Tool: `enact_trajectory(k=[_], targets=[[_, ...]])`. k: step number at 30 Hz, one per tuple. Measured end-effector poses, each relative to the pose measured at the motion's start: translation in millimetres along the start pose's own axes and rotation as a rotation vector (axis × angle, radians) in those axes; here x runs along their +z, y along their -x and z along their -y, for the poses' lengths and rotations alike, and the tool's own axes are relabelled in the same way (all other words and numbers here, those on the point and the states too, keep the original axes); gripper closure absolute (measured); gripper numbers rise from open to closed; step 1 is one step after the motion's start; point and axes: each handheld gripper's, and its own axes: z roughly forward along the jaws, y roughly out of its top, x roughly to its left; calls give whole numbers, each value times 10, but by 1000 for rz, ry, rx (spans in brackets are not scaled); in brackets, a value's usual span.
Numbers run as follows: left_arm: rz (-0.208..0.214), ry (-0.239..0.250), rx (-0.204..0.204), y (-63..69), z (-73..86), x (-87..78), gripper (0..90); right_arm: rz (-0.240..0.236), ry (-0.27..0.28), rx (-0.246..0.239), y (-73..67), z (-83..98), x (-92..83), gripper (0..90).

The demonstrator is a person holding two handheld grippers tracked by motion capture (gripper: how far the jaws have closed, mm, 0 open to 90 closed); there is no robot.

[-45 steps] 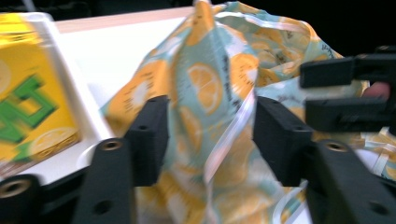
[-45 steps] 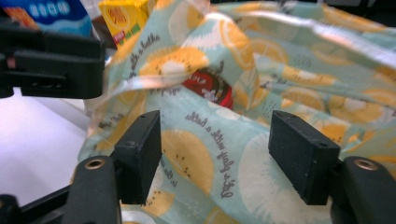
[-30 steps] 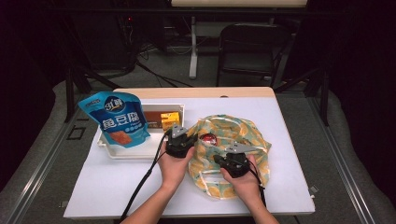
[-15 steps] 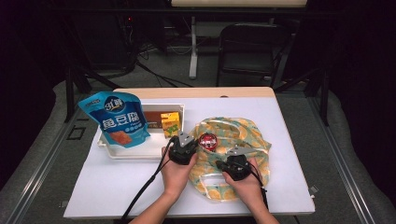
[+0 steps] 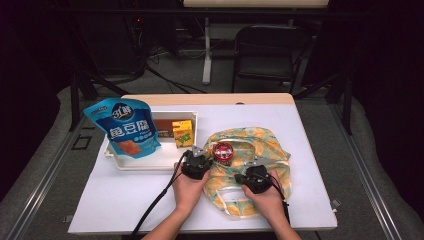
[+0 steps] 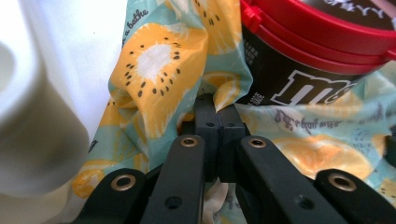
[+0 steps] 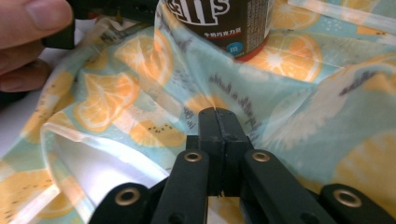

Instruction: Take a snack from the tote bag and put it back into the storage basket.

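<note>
Far left on the table (image 5: pixel 125 210), a white tray (image 5: pixel 131 164) holds the goods waiting to be packed: a blue pouch (image 5: pixel 123 129) leaning up against its left side, a yellow carton (image 5: pixel 182 133) standing at its right end, and something brown behind that, too small to name.

Just right of the tray, the left gripper (image 5: pixel 195 163) sits at the left edge of the fruit-print bag (image 5: pixel 260 150). In the left gripper view its jaws are shut, with a fold of the bag (image 6: pixel 163 88) pinched between the pads; likely it is holding that rim so the mouth stays put. The tray wall (image 6: pixel 32 116) shows blurred, close on its left side.

A red-lidded can (image 5: pixel 223 151) stands upright on the bag cloth, just beyond the left gripper and between the two grippers' lines. Brown body, red lid (image 6: pixel 322 28). It looks already loaded, or set there to weigh the cloth down; whether it is inside the bag or on top is unclear.

The right gripper (image 5: pixel 255 179) rests lower on the bag, near the clear handle strip (image 5: pixel 235 197). In the right gripper view its jaws are pressed together on bag cloth (image 7: pixel 140 93), with the can (image 7: pixel 233 28) standing ahead. Both grips together probably keep the opening spread for the next item from the tray.
</note>
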Motion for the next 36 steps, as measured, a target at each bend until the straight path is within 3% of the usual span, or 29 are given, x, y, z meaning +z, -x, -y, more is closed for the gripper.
enact_trajectory(k=[3,5,9,13,18,23,27,36], targets=[[7,7,2,-11,5,-12,900,-45,57,-5,-11,5,-92,779],[19,19,-18,-32,11,-19,900,-70,116,-10,-38,-19,-209,720],[7,22,-3,-12,15,-22,900,-82,276,-34,-93,-147,-506,642],[8,22,-5,-16,16,-23,900,-9,340,-8,-83,-310,-532,526],[7,21,2,-11,18,-29,900,67,294,-22,-103,-442,-271,373],[10,28,-5,-14,22,-32,900,84,274,4,-143,-547,-33,231],[11,31,-2,-13,26,-37,900,92,256,-12,-194,-604,113,191],[15,34,-1,-14,29,-40,900,120,230,-11,-161,-641,353,198]])
